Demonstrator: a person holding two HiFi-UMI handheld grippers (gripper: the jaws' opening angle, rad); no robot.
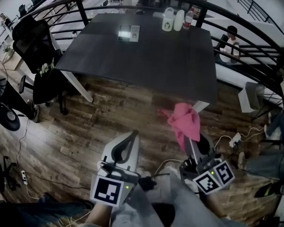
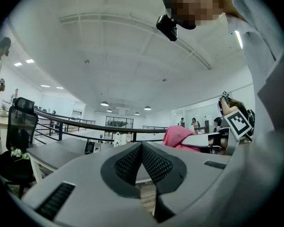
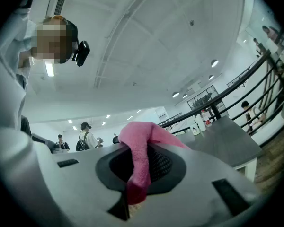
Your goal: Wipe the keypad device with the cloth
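Observation:
The keypad device (image 1: 128, 32) lies at the far side of a dark table (image 1: 151, 60), well ahead of both grippers; in the left gripper view it is a small shape (image 2: 91, 146) on the tabletop. My right gripper (image 1: 191, 140) is shut on a pink cloth (image 1: 184, 120), which bunches above its jaws and hangs between them (image 3: 138, 162). It is held over the wooden floor, short of the table's near edge. My left gripper (image 1: 133, 136) is low at the left with its jaws closed together (image 2: 142, 146) and nothing in them. The cloth (image 2: 177, 136) also shows to its right.
White bottles (image 1: 175, 19) stand at the table's far edge. A black office chair (image 1: 34, 44) sits left of the table. A curved black railing (image 1: 255, 27) runs behind and to the right, with a seated person (image 1: 229, 40) beyond. Cables and a power strip (image 1: 234, 139) lie on the floor.

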